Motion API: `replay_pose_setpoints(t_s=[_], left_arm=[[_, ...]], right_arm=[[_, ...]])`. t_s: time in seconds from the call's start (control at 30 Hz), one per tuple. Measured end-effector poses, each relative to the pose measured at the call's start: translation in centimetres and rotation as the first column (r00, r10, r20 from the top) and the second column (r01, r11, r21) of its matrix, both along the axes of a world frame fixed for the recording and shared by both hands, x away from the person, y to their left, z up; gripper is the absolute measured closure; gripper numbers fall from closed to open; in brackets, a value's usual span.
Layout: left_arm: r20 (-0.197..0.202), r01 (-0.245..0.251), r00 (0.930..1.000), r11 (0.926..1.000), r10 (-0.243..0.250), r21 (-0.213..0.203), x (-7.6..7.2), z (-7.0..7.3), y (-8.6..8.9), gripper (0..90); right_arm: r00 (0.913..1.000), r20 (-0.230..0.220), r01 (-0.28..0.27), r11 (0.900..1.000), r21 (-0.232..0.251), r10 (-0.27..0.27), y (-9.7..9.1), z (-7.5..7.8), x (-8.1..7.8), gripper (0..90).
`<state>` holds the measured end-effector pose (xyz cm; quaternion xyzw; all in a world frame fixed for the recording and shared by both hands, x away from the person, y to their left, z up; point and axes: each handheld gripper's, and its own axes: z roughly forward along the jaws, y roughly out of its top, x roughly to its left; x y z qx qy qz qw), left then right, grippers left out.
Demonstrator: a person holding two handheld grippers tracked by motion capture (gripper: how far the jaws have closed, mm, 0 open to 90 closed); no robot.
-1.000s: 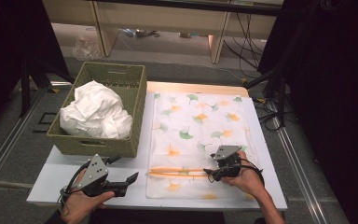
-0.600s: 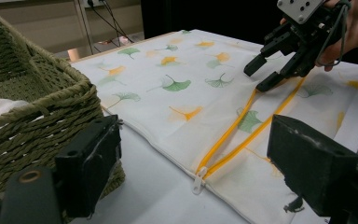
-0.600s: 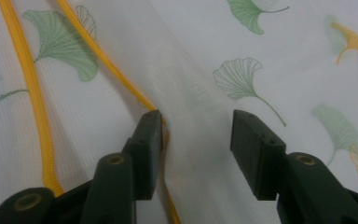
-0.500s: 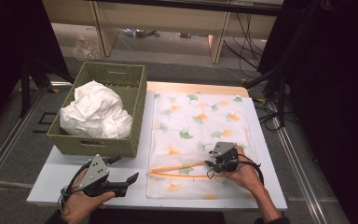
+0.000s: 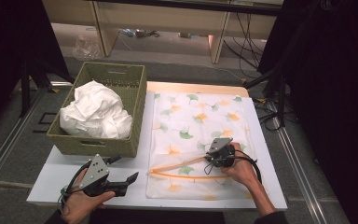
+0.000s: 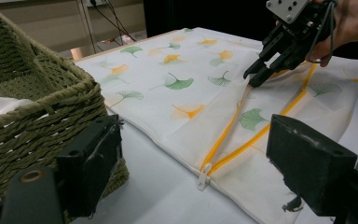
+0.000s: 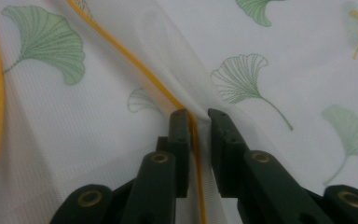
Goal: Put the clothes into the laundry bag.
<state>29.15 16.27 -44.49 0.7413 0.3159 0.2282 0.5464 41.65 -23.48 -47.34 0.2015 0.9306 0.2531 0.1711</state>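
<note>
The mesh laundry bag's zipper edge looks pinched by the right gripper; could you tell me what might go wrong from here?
1. The right gripper, whose fingers have just been closing, pinches only a thin fold at the orange zipper edge; it could slip free when lifted.
2. Thin mesh may snag or tear on the fingers.
3. The left gripper stands open, off the laundry bag, so the bag could slide instead of opening.
</note>
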Motion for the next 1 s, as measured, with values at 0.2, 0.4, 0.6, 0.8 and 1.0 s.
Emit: replay_pose_setpoints(t_s=[0.2,0.4,0.6,0.8,1.0], left_arm=[[-0.005,-0.003,1.0,1.0,0.003,-0.002,0.0,0.0,0.0,17.9],[0.004,0.001,1.0,0.9998,-0.001,0.019,0.1,0.0,0.1,18.0],[-0.012,-0.015,0.9998,0.9999,0.015,0.0,0.0,0.1,0.2,18.2],[-0.028,-0.033,0.9991,0.9992,0.033,-0.022,0.2,0.7,0.7,18.6],[-0.056,-0.043,0.9975,0.9989,0.042,-0.017,0.4,1.3,1.2,18.5]], right_arm=[[0.9995,0.006,-0.031,0.9993,-0.019,0.031,0.1,0.7,0.1,88.9],[0.9984,0.051,-0.026,0.9997,0.002,0.026,0.1,1.1,-0.3,89.3],[0.994,0.102,-0.04,0.9992,0.004,0.039,0.3,1.8,-0.4,89.3],[0.9891,0.144,-0.035,0.9993,0.014,0.032,0.3,2.5,-0.5,89.3],[0.9843,0.176,-0.023,0.999,0.038,0.016,0.4,3.3,-0.4,89.3]])
